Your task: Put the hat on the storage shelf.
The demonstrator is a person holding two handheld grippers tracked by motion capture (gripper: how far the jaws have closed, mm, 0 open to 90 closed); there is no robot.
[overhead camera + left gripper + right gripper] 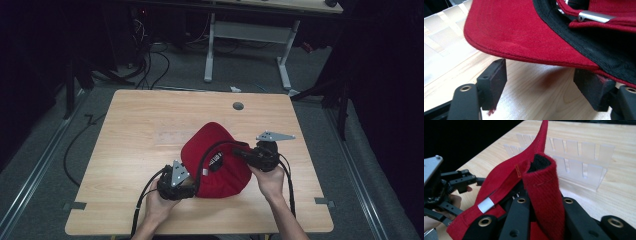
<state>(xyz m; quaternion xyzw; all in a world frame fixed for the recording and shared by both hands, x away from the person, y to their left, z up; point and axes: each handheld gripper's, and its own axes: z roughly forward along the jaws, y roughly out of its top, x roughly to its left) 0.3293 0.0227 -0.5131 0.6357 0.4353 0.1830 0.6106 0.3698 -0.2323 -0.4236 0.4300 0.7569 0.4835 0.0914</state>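
A red cap (215,160) lies upside down on the near middle of the wooden table (145,115), its black lining showing. My right gripper (236,151) comes in from the cap's right side and is shut on a fold of the cap's rim (546,190), which stands up between the jaws. My left gripper (194,183) sits at the cap's near left edge. In the left gripper view it (544,85) stands open, with the cap's brim (524,37) hanging just above the pads and its edge resting on the right pad (594,87). A metal strap buckle (596,17) shows.
A clear slotted plastic rack (579,157) lies flat on the table just beyond the cap. A round cable hole (238,106) sits near the table's far edge. Behind the table stand a white-legged desk (210,50) and floor cables (150,65).
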